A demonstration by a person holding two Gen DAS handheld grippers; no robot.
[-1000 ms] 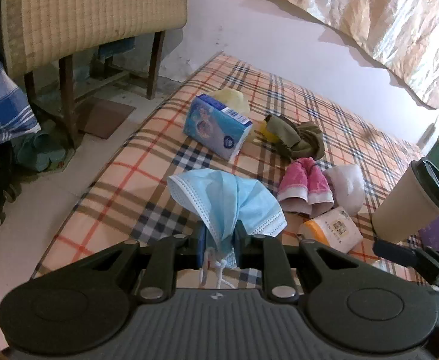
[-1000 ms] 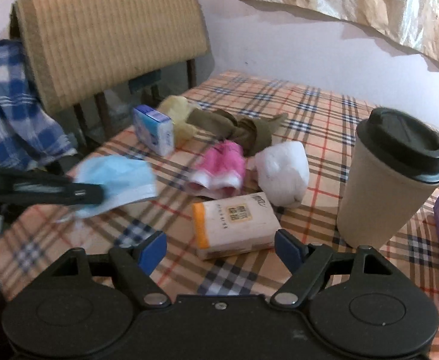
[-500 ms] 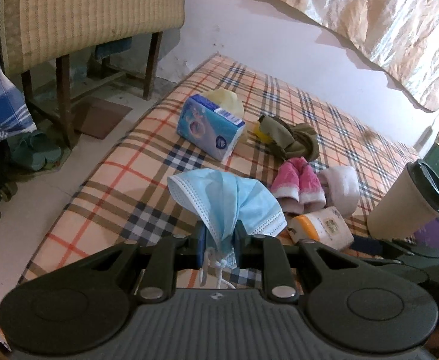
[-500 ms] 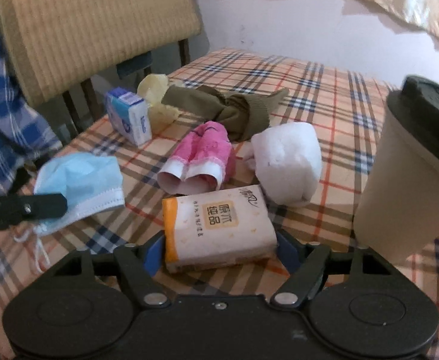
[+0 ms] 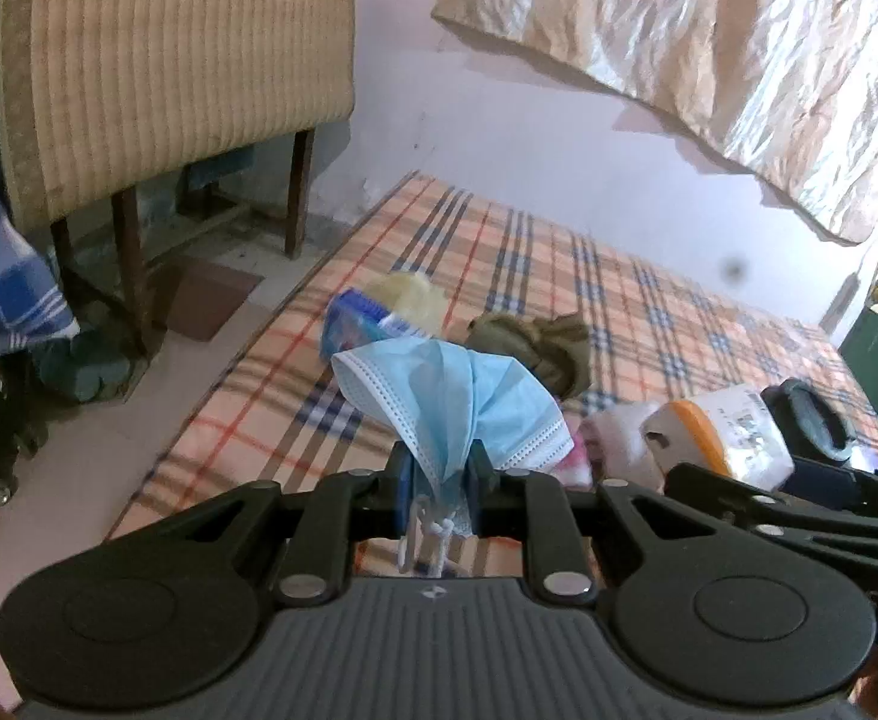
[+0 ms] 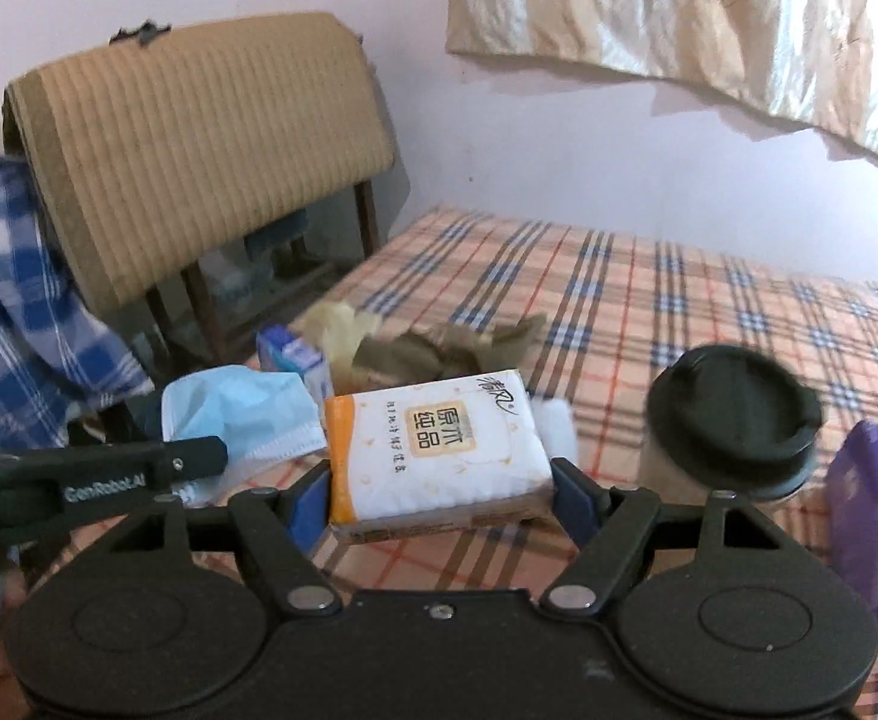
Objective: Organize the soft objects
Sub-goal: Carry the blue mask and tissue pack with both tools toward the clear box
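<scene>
Presently my left gripper (image 5: 439, 480) has its jaws drawn nearly together, pinching the blue face mask (image 5: 451, 396), which drapes forward over the fingertips with its white ear loops dangling below. My right gripper (image 6: 442, 495) has its jaws set wide and pressed against both ends of the tissue pack (image 6: 439, 450), a white packet with an orange end, held above the plaid bed cover (image 6: 649, 294). From the left wrist view I see the blue tissue packet (image 5: 357, 330), the olive cloth (image 5: 550, 342) beyond the mask, and the right gripper with its pack at the right edge. Only the right wrist view shows the paper cup (image 6: 733, 420) with its black lid, standing just right of the held pack, and a purple package (image 6: 877, 516) at the frame edge. Both views show the woven chair (image 6: 198, 144) beside the bed.
</scene>
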